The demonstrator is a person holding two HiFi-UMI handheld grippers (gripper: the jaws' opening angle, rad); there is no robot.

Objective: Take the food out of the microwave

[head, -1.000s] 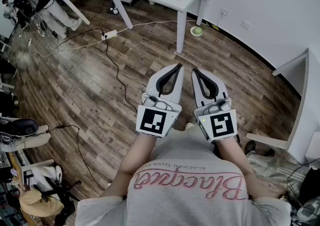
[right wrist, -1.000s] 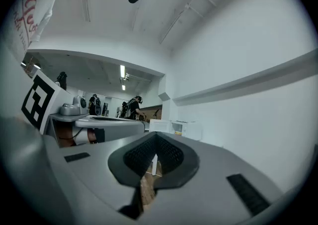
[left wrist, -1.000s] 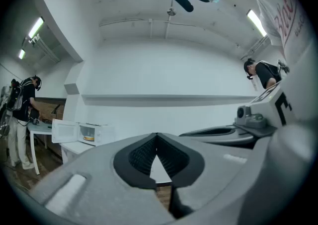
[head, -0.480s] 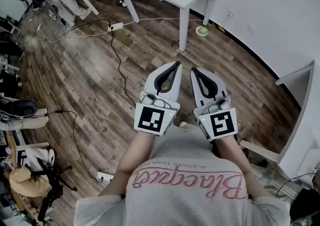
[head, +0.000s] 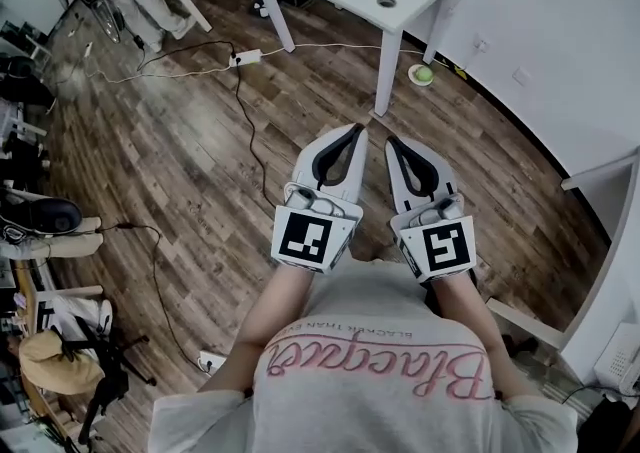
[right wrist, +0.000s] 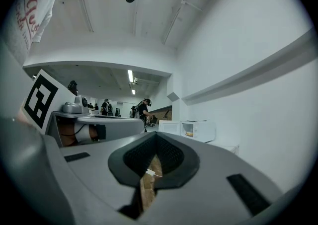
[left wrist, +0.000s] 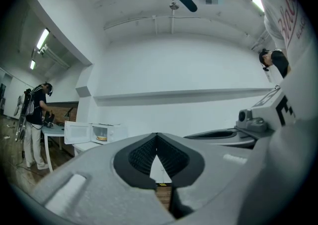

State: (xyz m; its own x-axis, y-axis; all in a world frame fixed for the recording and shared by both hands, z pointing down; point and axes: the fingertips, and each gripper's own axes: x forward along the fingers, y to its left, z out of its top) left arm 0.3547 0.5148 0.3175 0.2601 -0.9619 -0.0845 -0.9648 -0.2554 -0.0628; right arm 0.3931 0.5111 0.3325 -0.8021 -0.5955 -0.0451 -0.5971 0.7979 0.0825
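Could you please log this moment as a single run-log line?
left tongs: shut, empty | right tongs: shut, empty | microwave: open, food inside

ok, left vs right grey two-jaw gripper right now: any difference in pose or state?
Pose: in the head view the grey left gripper angles its tip rightwards, the grey right gripper leftwards, so the tips converge. Markers: the left cube carries a different black-and-white pattern from the right cube. Shared: both shut, empty, side by side above the brown wood floor.
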